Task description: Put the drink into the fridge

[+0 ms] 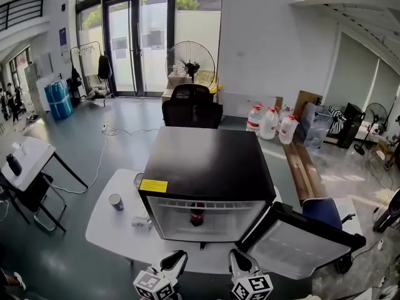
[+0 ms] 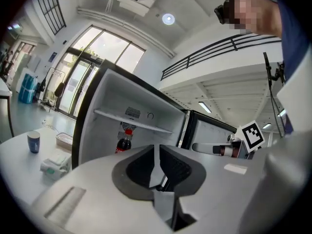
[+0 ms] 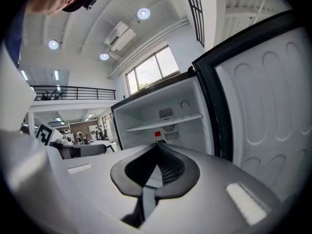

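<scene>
A small black fridge (image 1: 206, 164) stands open on the white table (image 1: 109, 233), its door (image 1: 294, 245) swung out to the right. Inside on the lower floor stands a dark cola bottle (image 1: 197, 215) with a red cap, upright; the bottle (image 2: 124, 140) also shows in the left gripper view, and only the red cap (image 3: 157, 134) in the right gripper view. My left gripper (image 1: 177, 258) (image 2: 156, 152) hangs in front of the fridge, jaws shut with nothing between them. Beside it, my right gripper (image 1: 239, 258) (image 3: 158, 147) is shut and empty too.
On the table left of the fridge are a paper cup (image 1: 116, 202), a white packet (image 1: 142, 222) and a shallow container (image 1: 138, 180). A black office chair (image 1: 191, 108) stands behind the fridge, a blue chair (image 1: 322, 211) at the right, water jugs (image 1: 269, 122) farther back.
</scene>
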`<state>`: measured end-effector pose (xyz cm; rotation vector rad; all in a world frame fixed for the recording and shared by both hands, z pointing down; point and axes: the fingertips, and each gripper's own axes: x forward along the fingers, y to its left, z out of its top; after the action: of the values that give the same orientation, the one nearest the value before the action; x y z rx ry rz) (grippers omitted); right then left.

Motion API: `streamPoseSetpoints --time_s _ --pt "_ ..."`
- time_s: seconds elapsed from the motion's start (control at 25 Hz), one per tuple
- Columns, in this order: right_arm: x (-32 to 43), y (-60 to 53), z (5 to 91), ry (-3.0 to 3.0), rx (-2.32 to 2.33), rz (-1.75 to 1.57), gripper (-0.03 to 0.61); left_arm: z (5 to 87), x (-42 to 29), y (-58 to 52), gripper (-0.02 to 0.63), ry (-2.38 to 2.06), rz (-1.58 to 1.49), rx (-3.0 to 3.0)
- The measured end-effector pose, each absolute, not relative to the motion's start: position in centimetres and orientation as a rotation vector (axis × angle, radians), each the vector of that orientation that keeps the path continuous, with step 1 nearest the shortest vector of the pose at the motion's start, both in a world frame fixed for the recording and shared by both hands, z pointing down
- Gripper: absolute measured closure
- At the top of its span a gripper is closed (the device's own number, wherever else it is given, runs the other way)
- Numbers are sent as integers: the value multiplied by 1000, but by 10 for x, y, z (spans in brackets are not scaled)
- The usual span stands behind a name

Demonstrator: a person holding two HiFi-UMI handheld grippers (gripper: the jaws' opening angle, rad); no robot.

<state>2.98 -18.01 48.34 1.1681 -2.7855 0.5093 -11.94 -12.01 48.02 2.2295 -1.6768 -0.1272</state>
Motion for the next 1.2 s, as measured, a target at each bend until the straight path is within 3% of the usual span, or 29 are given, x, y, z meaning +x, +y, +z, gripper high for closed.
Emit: streamPoseSetpoints --time_s 0.56,0.84,1.2 --pt "21 -194 398 -2933 1154 87 575 376 -182 -142 575 -2055 -129 2425" --pt "20 -191 380 -2956 1209 69 575 375 -178 -132 575 -2018 -171 2423" --pt "12 -179 390 -2920 1143 12 575 385 -169 -120 575 -2037 12 2484"
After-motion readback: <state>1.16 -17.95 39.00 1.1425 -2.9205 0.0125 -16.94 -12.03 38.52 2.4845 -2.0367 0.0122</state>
